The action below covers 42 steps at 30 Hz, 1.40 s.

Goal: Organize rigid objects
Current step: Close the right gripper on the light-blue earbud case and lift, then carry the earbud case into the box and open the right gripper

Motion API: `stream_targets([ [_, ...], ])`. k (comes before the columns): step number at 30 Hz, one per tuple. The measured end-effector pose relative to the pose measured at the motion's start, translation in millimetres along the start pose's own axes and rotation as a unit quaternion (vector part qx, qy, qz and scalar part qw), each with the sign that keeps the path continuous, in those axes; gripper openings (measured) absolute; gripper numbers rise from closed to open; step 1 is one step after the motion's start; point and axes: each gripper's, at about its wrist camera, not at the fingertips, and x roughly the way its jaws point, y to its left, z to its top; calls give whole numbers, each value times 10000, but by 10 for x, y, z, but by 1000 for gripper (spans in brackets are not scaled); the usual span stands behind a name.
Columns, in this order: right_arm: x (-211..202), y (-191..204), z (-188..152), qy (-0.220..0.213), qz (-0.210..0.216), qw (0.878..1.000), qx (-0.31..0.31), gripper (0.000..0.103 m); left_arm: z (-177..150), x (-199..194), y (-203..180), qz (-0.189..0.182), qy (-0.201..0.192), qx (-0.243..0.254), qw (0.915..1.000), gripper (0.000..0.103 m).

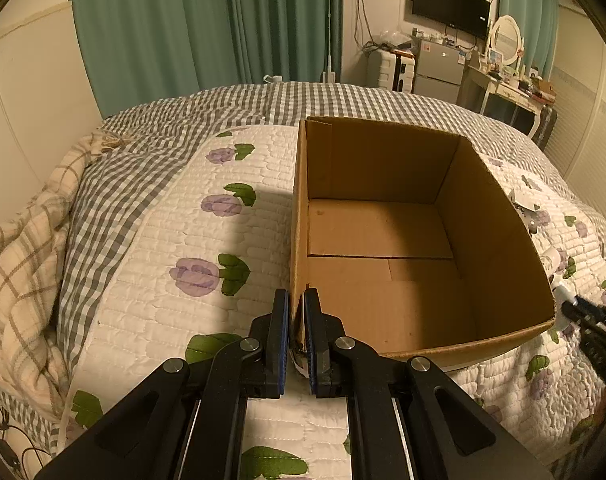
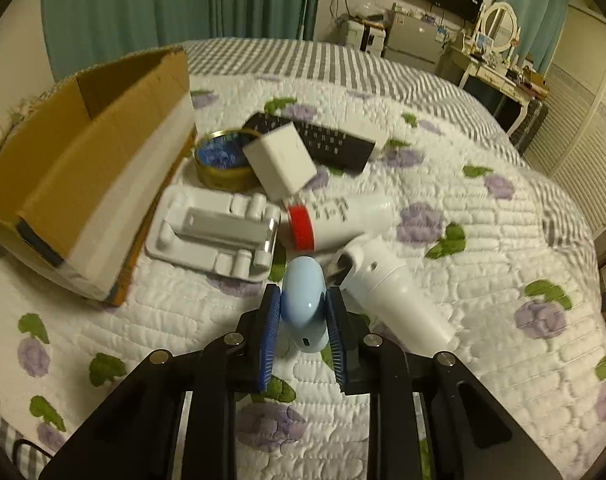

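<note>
On the quilted bed [image 2: 443, 200], we see the right hand-held gripper [image 2: 303, 304] clamped on a pale blue rounded object [image 2: 304, 300] at the near edge of the clutter, while the left hand-held gripper [image 1: 296, 312] pinches the near corner wall of the empty cardboard box [image 1: 499, 240] to steady it. We judge this the pick-up step; next comes a lift clear of the white cylinder [image 2: 391, 284] just beside it, then a carry across to the box. The blue object's long axis runs away from the camera, along the fingers, its rounded end pointing at the pile.
</note>
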Motion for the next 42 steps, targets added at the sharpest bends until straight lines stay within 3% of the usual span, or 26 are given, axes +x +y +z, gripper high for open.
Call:
stream_targets([
  [9,-713,258,534,-895,310,9946,-421,22,6,1,12,-39,8,-36,10000,8],
  [16,-1009,877,999,-1451,1009,9793,-988,22,9,5,22,-79,38,-75,9999,8],
  [22,-626,1398,1053,-1132,1408,9748,-1312,22,12,-4,36,-151,61,-126,9998,8],
  [29,-29,1621,940,-535,1293,9790,-1483,22,17,2,53,-190,68,-145,9997,7],
  [36,24,1708,894,-505,1191,9781,-1632,23,21,3,46,-169,82,-140,9997,7],
  [37,-5,1702,887,-570,1101,9787,-1638,35,22,7,44,-189,89,-137,9997,8],
  [38,-45,1686,893,-626,1055,9787,-1644,59,25,6,42,-167,84,-134,9997,7],
  [39,-102,1664,898,-694,1039,9787,-1631,67,29,9,42,-157,88,-128,9998,7],
  [42,-304,1549,928,-902,1103,9782,-1512,70,34,10,32,-115,93,-108,9998,7],
])
